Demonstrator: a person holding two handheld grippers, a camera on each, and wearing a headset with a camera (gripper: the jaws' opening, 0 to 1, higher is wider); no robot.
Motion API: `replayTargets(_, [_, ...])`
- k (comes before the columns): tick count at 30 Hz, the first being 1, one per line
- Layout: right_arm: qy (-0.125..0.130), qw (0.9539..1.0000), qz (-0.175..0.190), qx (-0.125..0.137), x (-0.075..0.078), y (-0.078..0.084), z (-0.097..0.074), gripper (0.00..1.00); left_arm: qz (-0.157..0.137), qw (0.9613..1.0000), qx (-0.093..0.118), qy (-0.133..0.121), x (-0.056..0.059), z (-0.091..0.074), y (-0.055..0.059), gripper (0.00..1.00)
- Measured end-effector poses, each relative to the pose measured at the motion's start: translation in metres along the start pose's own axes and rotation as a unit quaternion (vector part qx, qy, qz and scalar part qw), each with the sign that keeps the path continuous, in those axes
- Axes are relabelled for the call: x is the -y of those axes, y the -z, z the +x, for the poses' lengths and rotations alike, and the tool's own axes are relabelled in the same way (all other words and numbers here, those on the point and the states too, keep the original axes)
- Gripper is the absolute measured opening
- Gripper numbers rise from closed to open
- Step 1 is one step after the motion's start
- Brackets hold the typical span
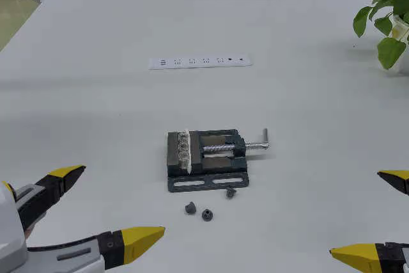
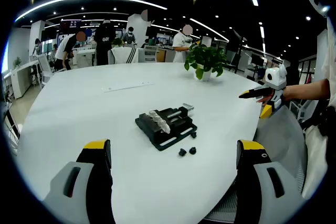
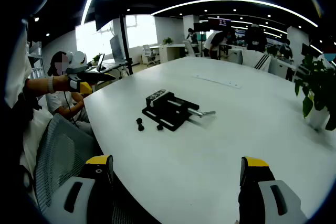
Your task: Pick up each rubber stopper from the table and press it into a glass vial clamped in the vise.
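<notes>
Yellow-tipped jaws of the left gripper (image 1: 123, 197) reach in from the bottom left corner of the head view, spread wide apart with nothing between them. At the bottom right, the right gripper (image 1: 355, 212) is released in the same way, its two jaws far apart and empty. Both hang above the near edge of the white table (image 1: 300, 107), well apart from each other and from the work.

Between them, further in, three small dark grey stoppers (image 1: 207, 214) lie loose on the table. Two sit close together side by side, and the third is a little to their right, just beside the front edge of the vise (image 1: 217, 161).

This dark vise stands near the middle of the table, its screw and silver handle pointing to the right. A pale row of vials (image 1: 184, 148) is clamped at its left end. They are too blurred to count, and I cannot tell whether any is plugged.

Beyond the vise a white power strip (image 1: 200, 61) lies flat on the table. A green plant (image 1: 386, 20) stands at the far right edge.

From the left gripper view, the vise lies ahead between the open jaws, with stoppers on its near side.
</notes>
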State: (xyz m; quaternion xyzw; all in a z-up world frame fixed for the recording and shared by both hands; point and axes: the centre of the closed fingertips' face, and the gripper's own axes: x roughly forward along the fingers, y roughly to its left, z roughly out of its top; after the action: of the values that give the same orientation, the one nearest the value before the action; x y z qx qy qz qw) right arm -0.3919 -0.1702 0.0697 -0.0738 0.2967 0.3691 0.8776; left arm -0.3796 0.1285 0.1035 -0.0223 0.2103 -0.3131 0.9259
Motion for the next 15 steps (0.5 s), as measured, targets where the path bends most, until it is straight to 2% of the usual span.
replayTargets(5, [-0.001, 0.9998, 0.015, -0.013, 0.0029, 0.0098, 0.0017, 0.99, -0.003, 1.0, -0.001, 0.002, -0.0006, -0.0013, 0.0037, 0.98])
replayTargets(15, [-0.002, 0.9999, 0.009, -0.011, 0.0014, 0.0051, 0.0028, 0.99, 0.003, 1.0, -0.004, 0.003, 0.0033, -0.0001, 0.0029, 0.98])
